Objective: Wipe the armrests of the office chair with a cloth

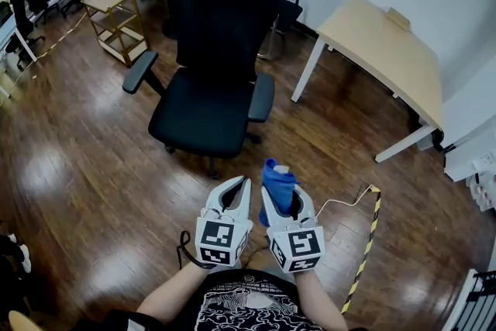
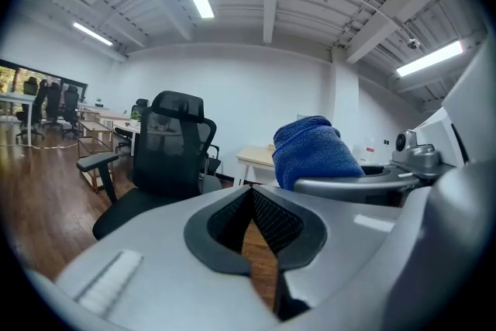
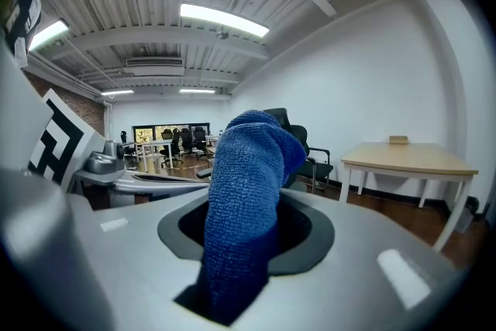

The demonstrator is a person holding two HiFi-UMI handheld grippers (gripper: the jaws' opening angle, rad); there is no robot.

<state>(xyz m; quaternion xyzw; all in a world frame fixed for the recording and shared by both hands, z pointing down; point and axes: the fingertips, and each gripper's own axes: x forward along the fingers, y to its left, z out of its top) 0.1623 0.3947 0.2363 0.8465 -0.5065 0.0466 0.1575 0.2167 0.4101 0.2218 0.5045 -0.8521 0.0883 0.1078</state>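
Blue microfibre cloth [image 1: 277, 184] stands bunched, clamped in the right gripper [image 1: 285, 204] ready for wiping, the empty left gripper [image 1: 233, 196] pinched closed alongside, both well short of the black mesh office chair [image 1: 209, 97].

Office chair [image 1: 205, 108] base mostly hidden under seat; cloth [image 1: 277, 178] lower end buried in right gripper [image 1: 285, 199] jaws.

Black office chair [image 1: 211, 66] on wood floor [image 1: 85, 190], right tongs [image 1: 284, 194] gripping blue cloth [image 1: 277, 179], left tongs [image 1: 240, 184] closed
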